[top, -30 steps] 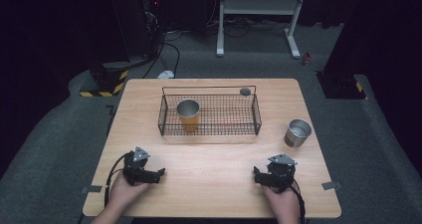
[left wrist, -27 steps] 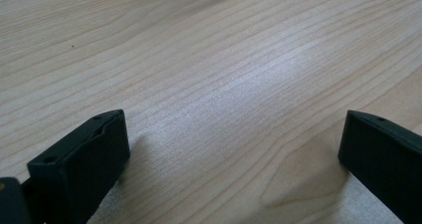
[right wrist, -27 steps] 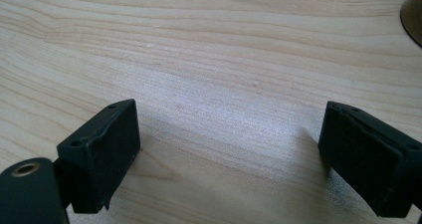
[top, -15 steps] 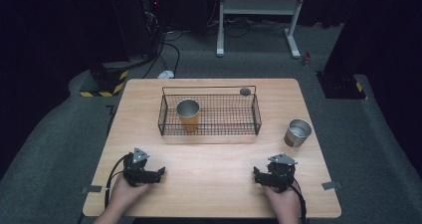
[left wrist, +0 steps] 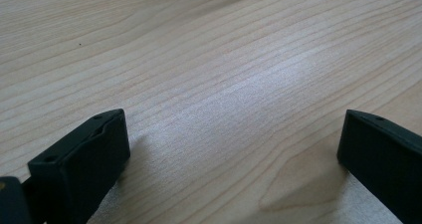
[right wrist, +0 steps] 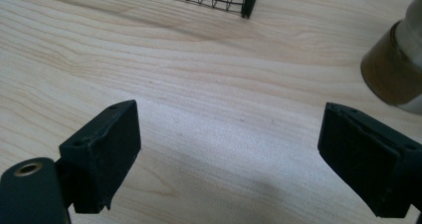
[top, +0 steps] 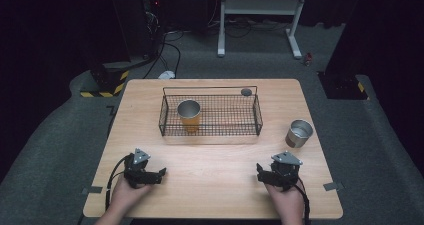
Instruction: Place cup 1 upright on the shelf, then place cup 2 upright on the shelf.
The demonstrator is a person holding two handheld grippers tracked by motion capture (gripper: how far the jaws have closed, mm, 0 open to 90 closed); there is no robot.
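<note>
Both tools, left tool (top: pixel 161 174) and right tool (top: pixel 259 172), rest apart on the desk; a careless reach could topple the nearby steel cup (top: pixel 299 133).

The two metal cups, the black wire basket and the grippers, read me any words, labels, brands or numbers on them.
None can be read.
Orange-banded metal cup in the black wire basket: no print visible.
Brown-banded metal cup on the wooden table: band looks plain.
Left gripper and right gripper: no marks legible.
Black-and-yellow stripes on the floor: a warning pattern, not text.
</note>
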